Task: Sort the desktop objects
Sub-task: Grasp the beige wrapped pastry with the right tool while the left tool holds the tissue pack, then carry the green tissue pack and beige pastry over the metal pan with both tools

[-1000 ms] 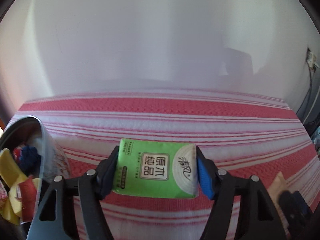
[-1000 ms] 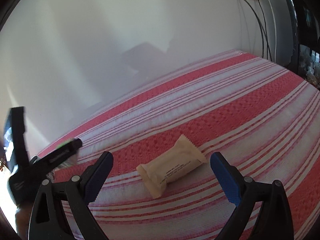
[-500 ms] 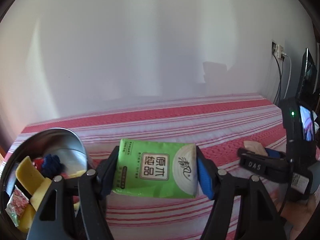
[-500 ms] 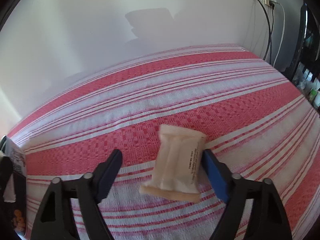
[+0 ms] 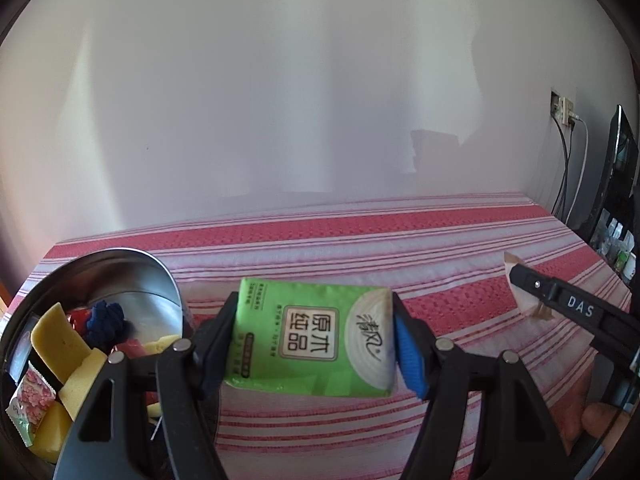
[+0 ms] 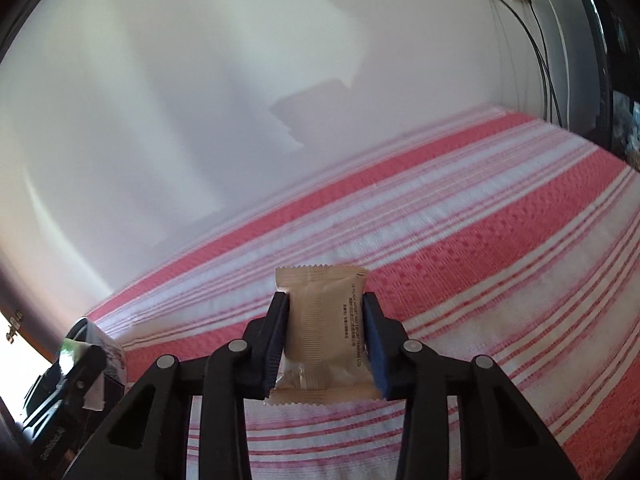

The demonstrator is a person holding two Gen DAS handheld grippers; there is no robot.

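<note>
Left wrist view: the left gripper [image 5: 314,340] grips a green tissue pack [image 5: 310,338] by its two short ends, jaws closed on it, the pack held above the striped cloth [image 5: 360,240]. A steel bowl [image 5: 160,280] sits at the cloth's left edge, just beside the left jaw; it contains yellow sponges [image 5: 60,340], a blue item [image 5: 106,318] and a pink sachet [image 5: 34,394]. At the right edge of this view the right gripper [image 5: 528,296] appears from the side, with a beige wrapper end showing at its tip.

Right wrist view: the right gripper [image 6: 324,336] clamps a beige snack packet [image 6: 324,332] upright, jaws narrow and pressed on both long sides, above the cloth [image 6: 480,220]. The left gripper [image 6: 76,364] shows at the lower left, near the cloth's left edge. A white wall [image 6: 200,80] borders the cloth's far edge; cables [image 6: 540,60] hang at the wall's right.
</note>
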